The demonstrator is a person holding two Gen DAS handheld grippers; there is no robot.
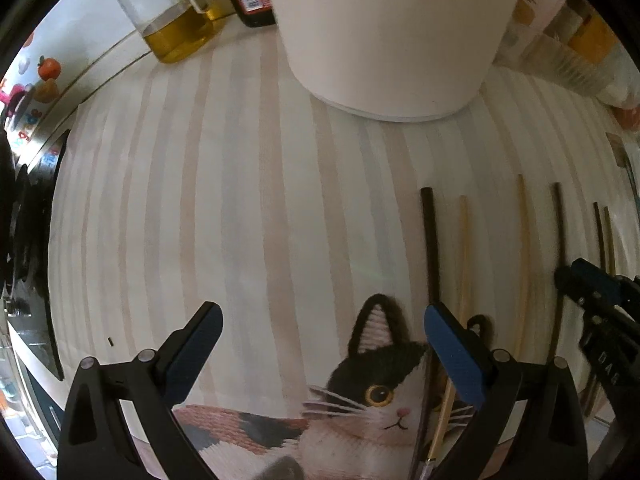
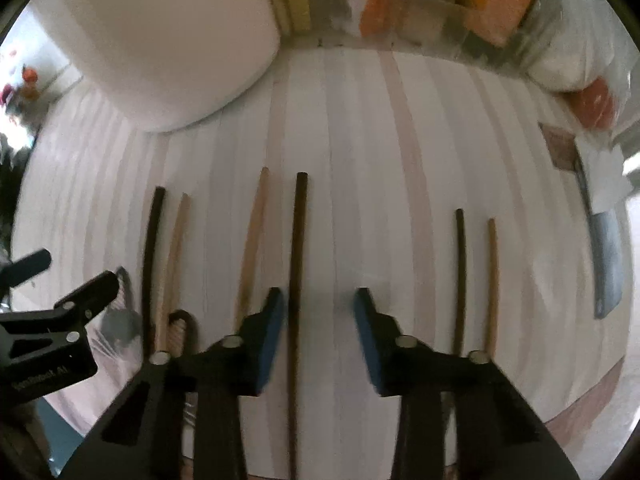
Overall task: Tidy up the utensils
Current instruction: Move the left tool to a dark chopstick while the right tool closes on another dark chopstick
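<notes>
My left gripper (image 1: 322, 350) hangs with its jaws spread wide and nothing between them, over the striped mat (image 1: 240, 220) and its cat picture (image 1: 372, 396). Just beyond my right-hand fingertip (image 1: 452, 352) lie a dark chopstick (image 1: 430, 248) and a pale chopstick (image 1: 464, 256), side by side, running away from me. Further right lie more chopsticks (image 1: 524, 248), and the right gripper (image 1: 576, 284) reaches in from the edge. Straight ahead stands a white container (image 1: 392, 32), with an oil bottle (image 1: 172, 12) ahead to the left.
</notes>
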